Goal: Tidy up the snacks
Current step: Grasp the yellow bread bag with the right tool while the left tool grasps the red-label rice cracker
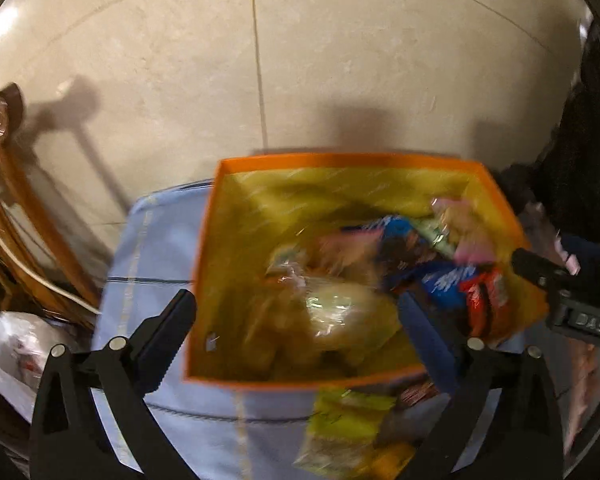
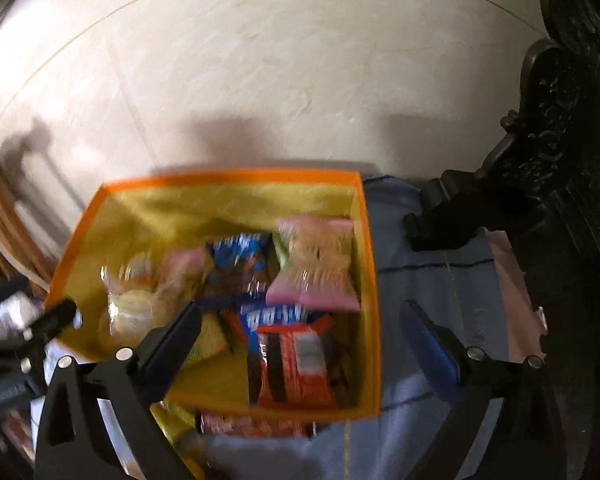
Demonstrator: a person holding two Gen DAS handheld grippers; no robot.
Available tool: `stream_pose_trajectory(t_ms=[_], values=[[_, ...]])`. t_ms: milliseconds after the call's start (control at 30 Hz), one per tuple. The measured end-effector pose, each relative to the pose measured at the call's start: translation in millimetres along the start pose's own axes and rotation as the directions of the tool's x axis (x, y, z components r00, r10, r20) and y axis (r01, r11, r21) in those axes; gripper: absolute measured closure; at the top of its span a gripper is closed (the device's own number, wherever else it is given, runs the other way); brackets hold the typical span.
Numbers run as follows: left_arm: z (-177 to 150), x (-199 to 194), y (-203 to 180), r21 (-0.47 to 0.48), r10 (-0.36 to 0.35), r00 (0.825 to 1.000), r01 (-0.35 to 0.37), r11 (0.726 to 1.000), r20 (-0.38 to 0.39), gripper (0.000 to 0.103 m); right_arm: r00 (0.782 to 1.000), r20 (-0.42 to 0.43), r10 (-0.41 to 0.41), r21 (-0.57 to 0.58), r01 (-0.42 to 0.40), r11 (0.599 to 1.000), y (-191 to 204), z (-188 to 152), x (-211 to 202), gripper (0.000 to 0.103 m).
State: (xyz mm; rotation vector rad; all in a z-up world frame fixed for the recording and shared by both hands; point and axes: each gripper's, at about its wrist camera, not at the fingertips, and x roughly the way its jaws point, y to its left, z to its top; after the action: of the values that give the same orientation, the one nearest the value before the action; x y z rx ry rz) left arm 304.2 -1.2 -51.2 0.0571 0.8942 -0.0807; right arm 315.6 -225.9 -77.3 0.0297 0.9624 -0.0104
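Note:
An orange-rimmed box (image 1: 340,159) with a yellow lining stands on a light blue cloth; it also shows in the right wrist view (image 2: 236,178). It holds several snack packs: a clear bag of pale biscuits (image 1: 336,312), blue packs (image 2: 240,256), a pink pack (image 2: 316,268) and an orange-red pack (image 2: 296,364). My left gripper (image 1: 300,320) is open and empty above the box. My right gripper (image 2: 304,328) is open and empty above the box's right part. Both views are blurred.
More snack packs lie on the blue cloth (image 1: 156,248) in front of the box: a yellow-green pack (image 1: 348,424) and a reddish pack (image 2: 252,426). Wooden furniture (image 1: 24,216) stands left, dark carved furniture (image 2: 560,140) right. Pale floor tiles (image 1: 300,60) lie beyond.

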Motion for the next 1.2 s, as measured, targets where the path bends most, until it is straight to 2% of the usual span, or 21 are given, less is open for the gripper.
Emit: stream_pose_trajectory(t_ms=[67, 133, 233, 333, 367, 433, 467, 533, 600, 700, 800, 867, 900, 933, 967, 1000, 1033, 1100, 1200], values=[[-16.1, -9.2, 7.2, 0.027, 0.01, 1.0, -0.01, 1.0, 0.001, 0.004, 0.998, -0.019, 0.052, -0.053, -0.053, 0.997, 8.6, -20.5, -7.1, 0.004], [-49.0, -23.3, 20.0, 0.066, 0.008, 1.0, -0.007, 0.998, -0.015, 0.004, 0.991, -0.062, 0.119, -0.114, -0.126, 0.985, 19.2, -43.6, -9.7, 0.004], [-101.4, -39.9, 36.5, 0.161, 0.028, 0.997, -0.017, 0.987, -0.071, 0.004, 0.953, -0.191, 0.236, -0.189, -0.271, 0.944, 40.1, -84.2, 0.4, 0.004], [-154.0, -57.3, 57.3, 0.272, 0.054, 0.987, -0.011, 0.962, -0.151, 0.004, 0.92, -0.296, 0.255, -0.215, -0.325, 0.921, 58.4, -117.2, 21.9, 0.004], [-169.5, -61.7, 62.9, 0.3, 0.05, 0.984, 0.005, 0.954, -0.173, 0.004, 0.909, -0.324, 0.264, -0.2, -0.338, 0.919, 62.2, -125.4, 30.7, 0.004], [-204.1, -68.0, 73.1, 0.353, -0.001, 0.976, 0.08, 0.932, -0.217, 0.004, 0.885, -0.353, 0.302, -0.161, -0.375, 0.913, 66.7, -134.9, 42.5, 0.004], [-214.8, -67.5, 75.0, 0.368, -0.022, 0.972, 0.109, 0.923, -0.233, 0.004, 0.883, -0.366, 0.294, -0.151, -0.368, 0.917, 69.4, -139.8, 49.7, 0.004], [-242.3, -61.3, 77.4, 0.419, -0.065, 0.958, 0.182, 0.889, -0.278, 0.004, 0.892, -0.366, 0.266, -0.159, -0.341, 0.926, 73.8, -146.2, 54.1, 0.004], [-260.2, -52.2, 77.2, 0.472, -0.083, 0.955, 0.216, 0.855, -0.286, 0.004, 0.9, -0.365, 0.238, -0.173, -0.316, 0.933, 79.3, -153.9, 56.9, 0.004], [-275.5, -38.0, 76.6, 0.527, -0.105, 0.953, 0.246, 0.814, -0.283, 0.004, 0.909, -0.359, 0.213, -0.172, -0.289, 0.942, 84.8, -158.3, 56.6, 0.004], [-283.9, -31.9, 78.4, 0.536, -0.176, 0.946, 0.301, 0.789, -0.272, 0.004, 0.909, -0.358, 0.213, -0.148, -0.281, 0.948, 89.1, -163.3, 55.9, 0.008], [-285.2, -33.1, 82.3, 0.525, -0.214, 0.944, 0.319, 0.789, -0.25, 0.011, 0.906, -0.364, 0.217, -0.14, -0.283, 0.949, 89.5, -166.7, 54.7, 0.024], [-285.5, -36.5, 84.3, 0.495, -0.258, 0.934, 0.351, 0.795, -0.247, 0.031, 0.914, -0.358, 0.192, -0.158, -0.262, 0.952, 89.5, -168.1, 53.6, 0.028], [-287.7, -39.8, 83.6, 0.481, -0.268, 0.934, 0.353, 0.802, -0.238, 0.033, 0.919, -0.354, 0.174, -0.177, -0.248, 0.953, 95.5, -172.0, 52.5, 0.042], [-291.2, -42.9, 81.0, 0.497, -0.241, 0.947, 0.318, 0.808, -0.213, 0.033, 0.926, -0.347, 0.146, -0.195, -0.224, 0.955, 95.2, -172.9, 51.3, 0.049], [-291.4, -45.1, 78.9, 0.503, -0.227, 0.952, 0.302, 0.81, -0.207, 0.033, 0.923, -0.353, 0.155, -0.183, -0.231, 0.956, 94.0, -174.2, 49.4, 0.052], [-289.7, -46.0, 76.8, 0.485, -0.208, 0.954, 0.29, 0.825, -0.216, 0.033, 0.915, -0.362, 0.18, -0.154, -0.249, 0.956, 92.0, -174.3, 47.7, 0.056], [-284.7, -46.2, 74.1, 0.421, -0.176, 0.954, 0.267, 0.867, -0.242, 0.033, 0.908, -0.366, 0.205, -0.128, -0.267, 0.955, 89.6, -176.7, 41.0, 0.059], [-271.0, -57.5, 69.6, 0.365, -0.135, 0.971, 0.201, 0.909, -0.199, 0.033, 0.912, -0.342, 0.227, -0.124, -0.283, 0.951, 88.1, -180.6, 24.9, 0.059]])
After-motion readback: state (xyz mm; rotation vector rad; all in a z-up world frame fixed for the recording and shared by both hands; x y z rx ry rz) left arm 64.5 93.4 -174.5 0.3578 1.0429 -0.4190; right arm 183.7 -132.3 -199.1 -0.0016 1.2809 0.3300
